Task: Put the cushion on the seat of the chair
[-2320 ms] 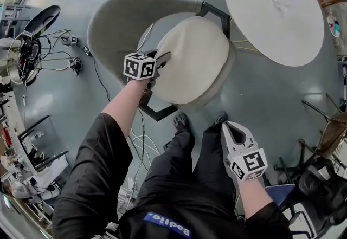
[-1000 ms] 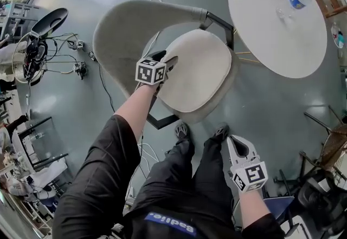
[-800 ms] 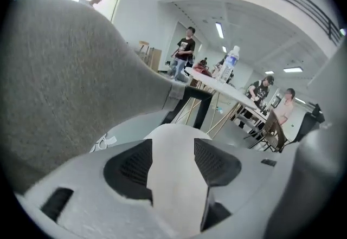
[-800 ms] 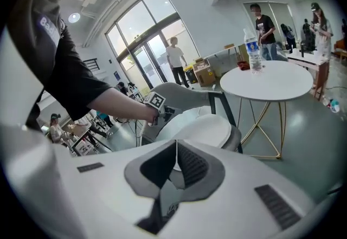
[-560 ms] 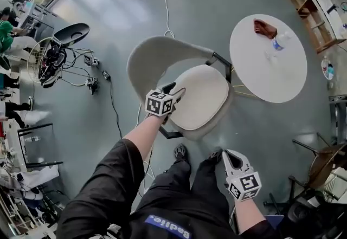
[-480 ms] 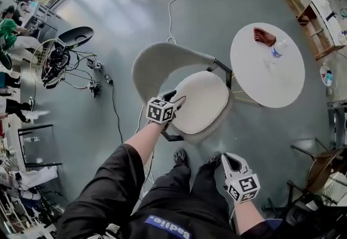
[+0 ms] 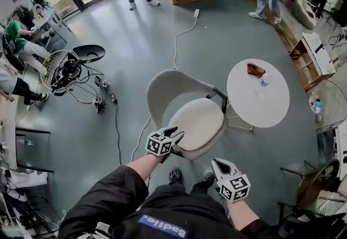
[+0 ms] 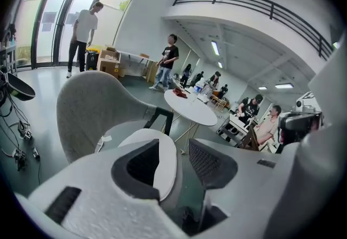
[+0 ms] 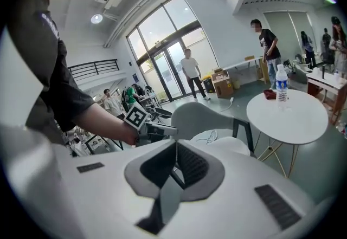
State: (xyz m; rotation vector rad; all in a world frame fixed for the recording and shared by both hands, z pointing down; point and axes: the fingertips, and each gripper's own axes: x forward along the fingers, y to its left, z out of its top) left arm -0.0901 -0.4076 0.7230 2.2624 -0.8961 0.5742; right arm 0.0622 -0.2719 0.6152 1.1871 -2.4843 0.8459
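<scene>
The cream cushion (image 7: 198,122) lies flat on the seat of the grey shell chair (image 7: 168,89). My left gripper (image 7: 176,136) hangs just off the seat's near left corner, apart from the cushion. Its jaws are closing with nothing between them. In the left gripper view (image 8: 181,159) the cushion (image 8: 165,154) shows beyond the gap, with the chair's back (image 8: 92,110) behind it. My right gripper (image 7: 217,163) is lower right, near my legs, with its jaws together and empty. In the right gripper view (image 9: 176,159) the chair (image 9: 203,118) and the left gripper (image 9: 157,129) lie ahead.
A round white table (image 7: 265,108) stands right of the chair with a water bottle (image 7: 265,78) and a red-brown cloth (image 7: 254,69) on it. Cables (image 7: 116,124) and a black stand (image 7: 70,67) lie on the floor at left. People stand at the far side.
Both grippers have risen and drawn back from the chair. The left gripper has left the cushion's left edge. The cushion stays on the seat. The head view has pulled up and away.
</scene>
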